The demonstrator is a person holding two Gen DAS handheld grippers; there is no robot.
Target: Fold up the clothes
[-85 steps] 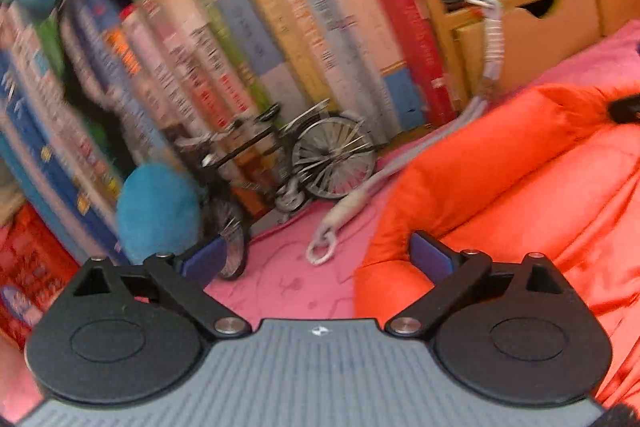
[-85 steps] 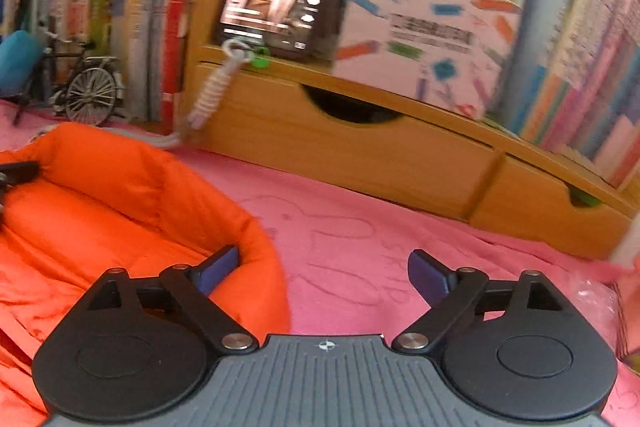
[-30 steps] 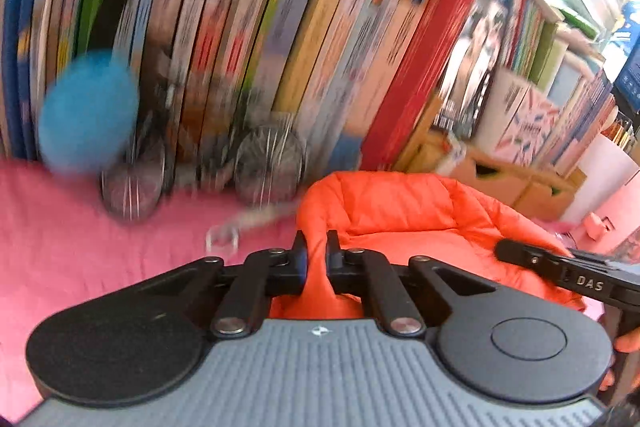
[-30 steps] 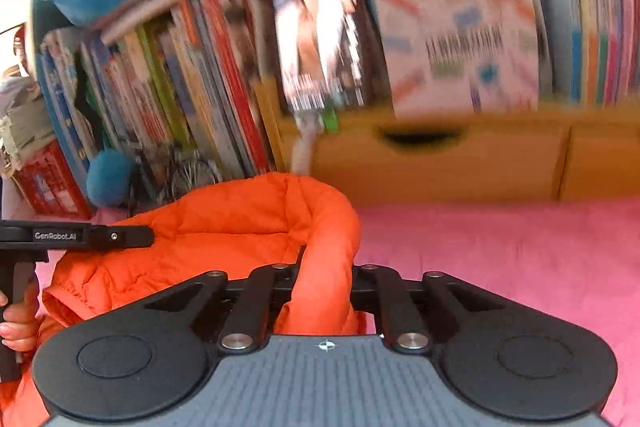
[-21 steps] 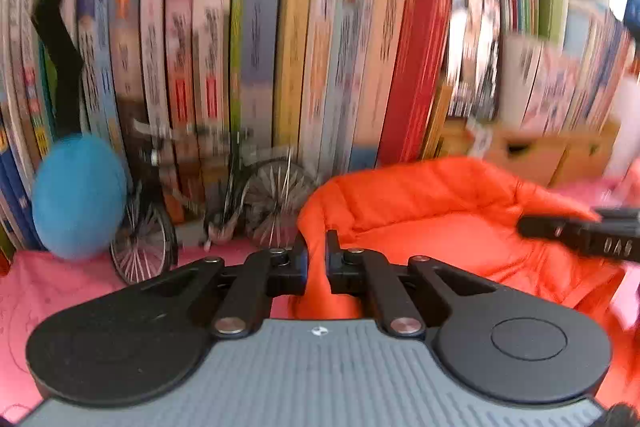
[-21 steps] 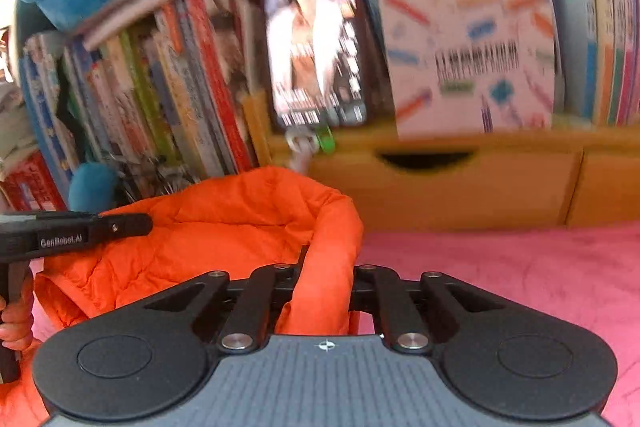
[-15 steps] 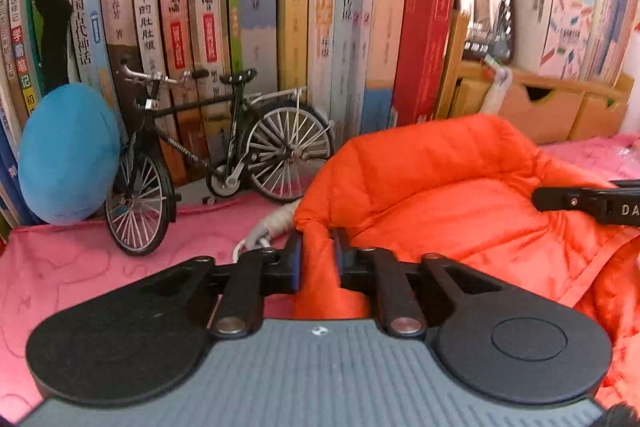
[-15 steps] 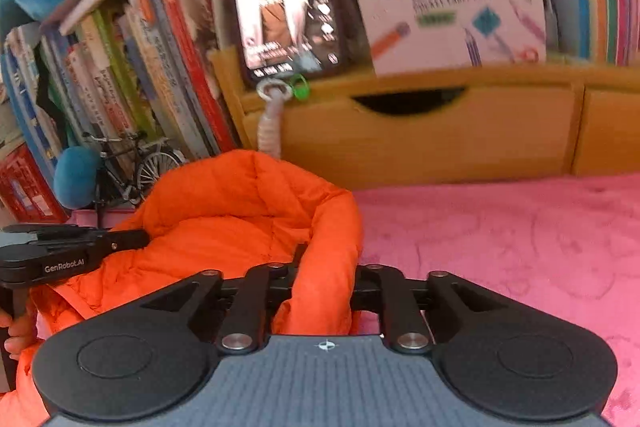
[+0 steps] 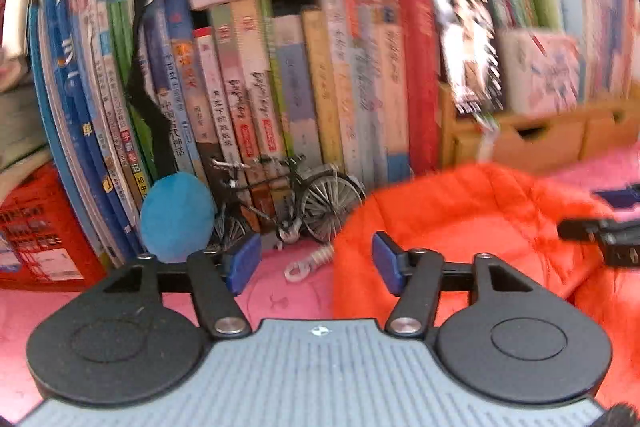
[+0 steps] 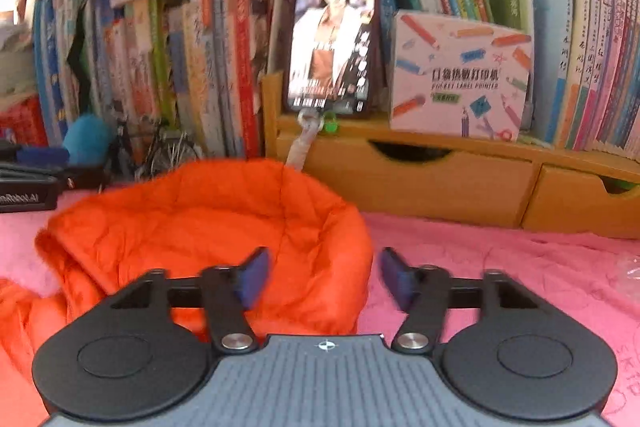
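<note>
An orange puffy jacket [image 9: 460,223] lies bunched on the pink cloth [image 9: 288,301]. In the left wrist view my left gripper [image 9: 315,263] has its jaws opening. The jacket's left edge reaches in beside the right pad, and neither pad presses on it. In the right wrist view the jacket [image 10: 216,219] fills the lower left. My right gripper [image 10: 324,279] is also opening, with the jacket's right fold lying loose between its blue pads. Each gripper shows at the edge of the other's view: the right gripper [image 9: 600,235], the left gripper [image 10: 28,187].
Rows of upright books [image 9: 280,87] back the scene. Before them stand a model bicycle [image 9: 288,203] and a blue plush ball [image 9: 176,215]. A wooden drawer unit [image 10: 440,179] holds a phone [image 10: 332,35] and a printed box [image 10: 460,75]. A white cord [image 9: 310,261] lies on the cloth beside a red crate [image 9: 36,227].
Both grippers were shut on the jacket's raised edge a second ago. Their jaws have since spread and let it go, and the jacket has settled lower on the cloth.
</note>
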